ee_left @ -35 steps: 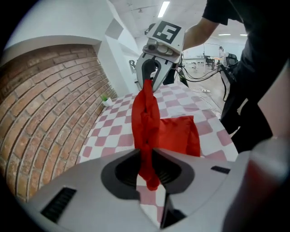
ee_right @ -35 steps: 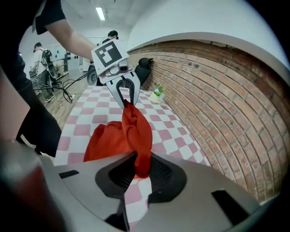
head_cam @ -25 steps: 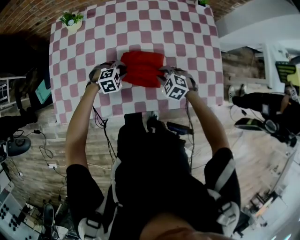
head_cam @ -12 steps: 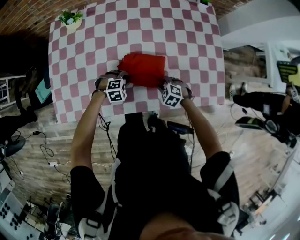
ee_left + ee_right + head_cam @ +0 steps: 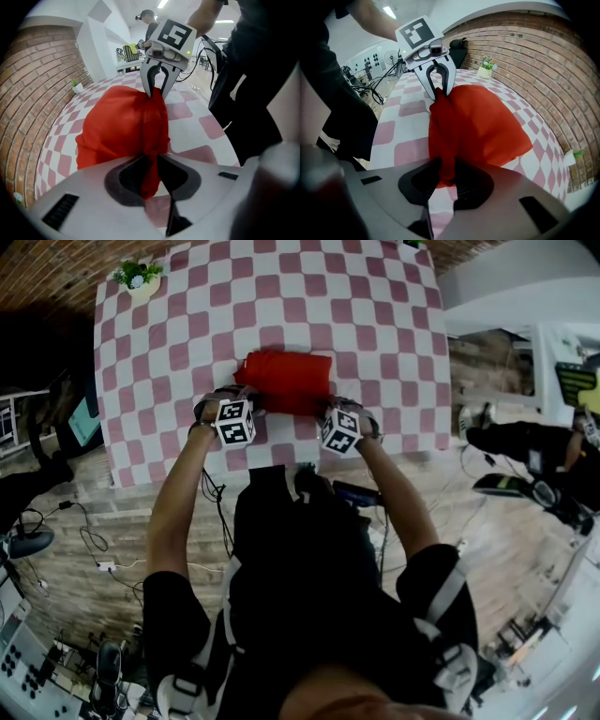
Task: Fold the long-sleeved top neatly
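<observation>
We hold the folded red top (image 5: 284, 381) with both grippers. The left gripper (image 5: 151, 164) has its fingers squeezed on the near left corner. The right gripper (image 5: 446, 171) has its fingers squeezed on the near right corner. The top sits on the checkered bench (image 5: 375, 315).

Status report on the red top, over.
Left hand-held gripper, right hand-held gripper: both shut on red top. Top bundled on checkered table. Potted plant far off.
</observation>
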The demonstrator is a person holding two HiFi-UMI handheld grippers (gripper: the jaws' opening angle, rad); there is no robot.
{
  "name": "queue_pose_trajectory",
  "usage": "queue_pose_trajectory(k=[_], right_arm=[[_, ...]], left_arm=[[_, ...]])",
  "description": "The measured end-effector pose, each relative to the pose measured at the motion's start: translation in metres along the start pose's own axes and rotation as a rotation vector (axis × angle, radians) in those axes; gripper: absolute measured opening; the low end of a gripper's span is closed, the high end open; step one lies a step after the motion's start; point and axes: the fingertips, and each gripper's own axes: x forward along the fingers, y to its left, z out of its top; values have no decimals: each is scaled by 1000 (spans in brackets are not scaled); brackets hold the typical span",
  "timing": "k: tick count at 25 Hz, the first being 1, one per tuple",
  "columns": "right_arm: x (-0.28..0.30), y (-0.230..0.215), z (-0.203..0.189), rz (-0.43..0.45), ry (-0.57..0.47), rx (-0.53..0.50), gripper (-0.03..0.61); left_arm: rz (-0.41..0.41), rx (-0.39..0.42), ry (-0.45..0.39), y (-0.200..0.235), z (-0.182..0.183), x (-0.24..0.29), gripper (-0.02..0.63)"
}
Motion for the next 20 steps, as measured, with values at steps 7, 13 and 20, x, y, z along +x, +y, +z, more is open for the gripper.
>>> queue_pose_trajectory(k=[7, 13, 20], right_arm=[[-9, 8, 5, 67, -13, 71, 151], [-48, 4, 25, 84, -125, 173, 196], [-117, -32, 69, 32, -398, 438, 189]], left_arm=[[5, -56, 3, -1, 1, -4, 87], [-62, -137, -52, -16, 14, -28, 147], [25, -282, -267, -5, 48, -75, 135]])
